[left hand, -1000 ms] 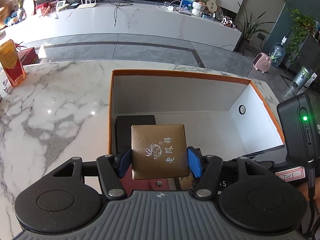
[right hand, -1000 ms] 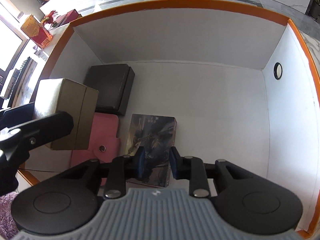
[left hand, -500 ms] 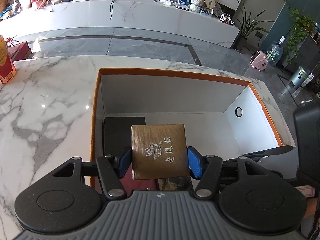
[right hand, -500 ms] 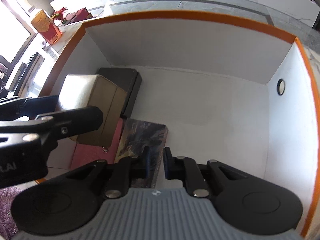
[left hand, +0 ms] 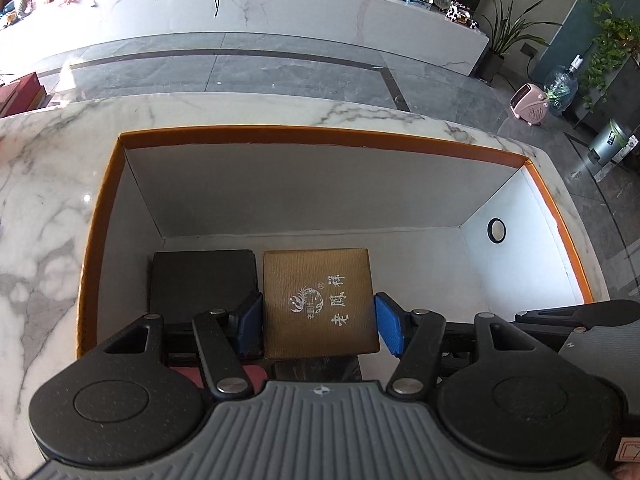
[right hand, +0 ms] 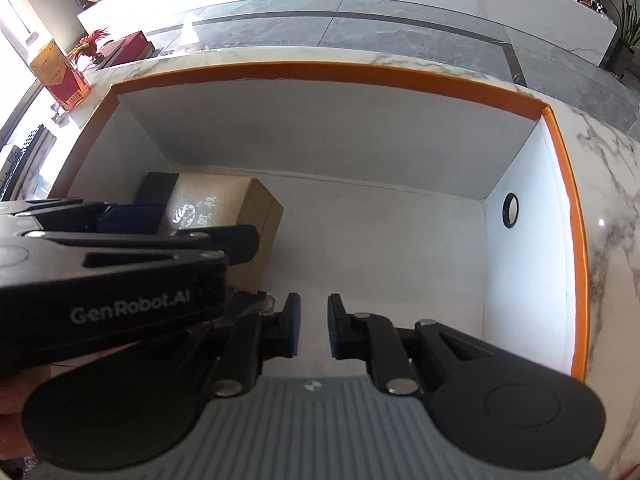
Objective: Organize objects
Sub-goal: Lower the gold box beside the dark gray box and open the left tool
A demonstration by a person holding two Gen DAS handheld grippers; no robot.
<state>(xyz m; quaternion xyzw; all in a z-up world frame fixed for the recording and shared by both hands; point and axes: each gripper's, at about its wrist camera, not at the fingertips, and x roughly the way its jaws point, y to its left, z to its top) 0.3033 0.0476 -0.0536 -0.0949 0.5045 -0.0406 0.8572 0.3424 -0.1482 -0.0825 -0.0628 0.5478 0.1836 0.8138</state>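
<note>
Brown-gold gift box [left hand: 320, 300], pinched at its two sides between the blue pads of the left gripper [left hand: 318, 326], hangs inside the orange-rimmed storage box [left hand: 320, 136], just beside a black case [left hand: 202, 280] at the far-left corner. Step in hand: lowering it to the white floor. Next move, by judgement: settle it flush, then spread the jaws. Right gripper [right hand: 311, 330], nearly pressed together with a narrow gap, holds nothing. Marble bench [left hand: 40, 208] carries the storage box.
</note>
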